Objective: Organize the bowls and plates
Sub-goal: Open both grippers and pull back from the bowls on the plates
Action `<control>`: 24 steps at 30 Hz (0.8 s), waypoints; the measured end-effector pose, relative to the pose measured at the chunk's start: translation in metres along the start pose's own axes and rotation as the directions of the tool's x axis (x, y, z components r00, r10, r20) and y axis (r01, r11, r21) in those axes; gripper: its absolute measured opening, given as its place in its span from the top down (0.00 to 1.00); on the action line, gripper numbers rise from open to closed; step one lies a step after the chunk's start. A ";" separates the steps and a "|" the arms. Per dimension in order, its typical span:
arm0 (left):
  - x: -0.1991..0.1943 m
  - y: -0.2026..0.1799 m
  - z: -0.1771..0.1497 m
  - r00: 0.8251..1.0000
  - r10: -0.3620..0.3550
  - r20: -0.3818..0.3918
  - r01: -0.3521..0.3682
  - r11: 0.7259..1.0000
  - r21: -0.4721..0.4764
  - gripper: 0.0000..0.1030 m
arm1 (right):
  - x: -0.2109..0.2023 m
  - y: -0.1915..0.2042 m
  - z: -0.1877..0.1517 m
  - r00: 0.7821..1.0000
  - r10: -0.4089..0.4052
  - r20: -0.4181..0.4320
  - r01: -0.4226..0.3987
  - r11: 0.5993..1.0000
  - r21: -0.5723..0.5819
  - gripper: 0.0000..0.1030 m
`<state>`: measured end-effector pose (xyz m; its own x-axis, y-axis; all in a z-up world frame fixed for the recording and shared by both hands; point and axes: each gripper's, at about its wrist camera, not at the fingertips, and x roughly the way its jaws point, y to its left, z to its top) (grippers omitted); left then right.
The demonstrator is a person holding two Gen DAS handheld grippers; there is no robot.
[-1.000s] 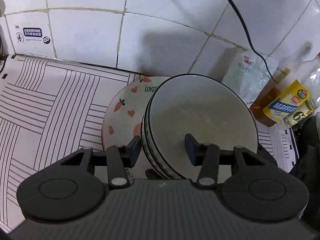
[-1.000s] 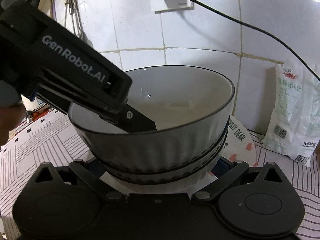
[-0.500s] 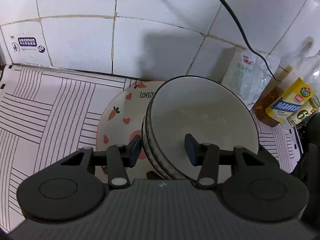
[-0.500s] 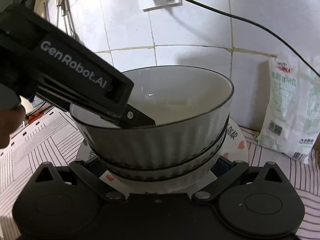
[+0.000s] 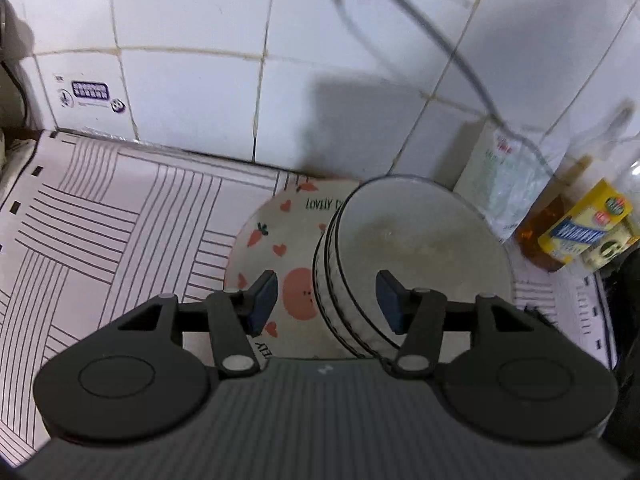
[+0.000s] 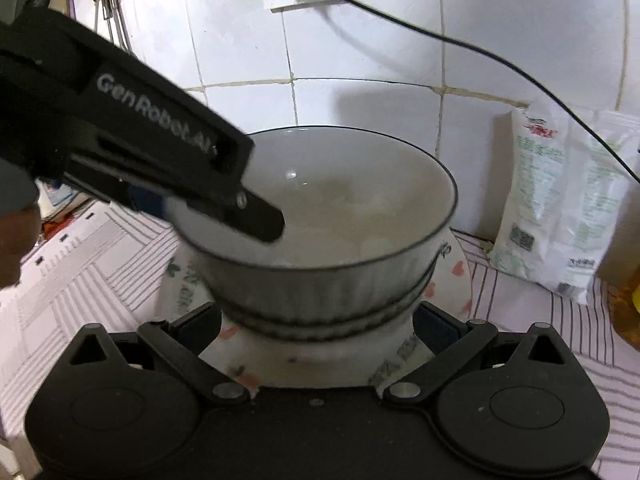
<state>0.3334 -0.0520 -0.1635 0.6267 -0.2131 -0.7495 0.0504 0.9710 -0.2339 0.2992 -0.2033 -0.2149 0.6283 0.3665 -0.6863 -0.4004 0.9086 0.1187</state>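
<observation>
Stacked ribbed bowls point(image 5: 420, 240) with black rims stand on a plate point(image 5: 272, 232) printed with carrots and hearts. My left gripper point(image 5: 328, 304) straddles the near rim, one pad inside the top bowl, the other outside and clear of the wall; its jaws are opening. In the right wrist view the bowls point(image 6: 340, 208) rest on the plate point(image 6: 456, 276), with the left gripper point(image 6: 212, 216) reaching in from the left. My right gripper point(image 6: 318, 326) stands wide on both sides of the stack's base, its pads a little off it.
A striped mat point(image 5: 100, 220) covers the counter up to the tiled wall. A white bag point(image 6: 560, 208) and an oil bottle point(image 5: 580, 232) stand right of the plate. A black cable point(image 6: 480, 48) hangs from a wall socket above.
The left jaws have spread, and the outer pad has left the bowl wall. In the right view the bowls now sit lower and farther off, with both pads showing beside the base.
</observation>
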 end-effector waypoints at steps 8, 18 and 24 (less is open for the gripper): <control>-0.052 -0.008 -0.001 0.998 0.031 0.059 -0.034 0.998 0.061 0.41 | -0.042 0.007 -0.004 1.000 -0.018 0.015 0.018 0.999 0.033 0.00; -0.122 -0.033 -0.023 0.991 0.081 0.104 -0.095 0.985 0.140 0.30 | -0.102 0.036 -0.005 0.993 -0.102 0.062 0.098 0.993 0.065 0.00; -0.160 -0.028 -0.047 0.990 0.090 0.109 -0.106 0.983 0.151 0.25 | -0.142 0.064 -0.010 0.981 -0.188 0.056 0.184 0.981 0.058 0.00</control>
<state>0.1951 -0.0502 -0.0665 0.7096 -0.1120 -0.6956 0.1005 0.9933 -0.0574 0.1779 -0.1987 -0.1169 0.7285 0.2001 -0.6552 -0.2385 0.9706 0.0313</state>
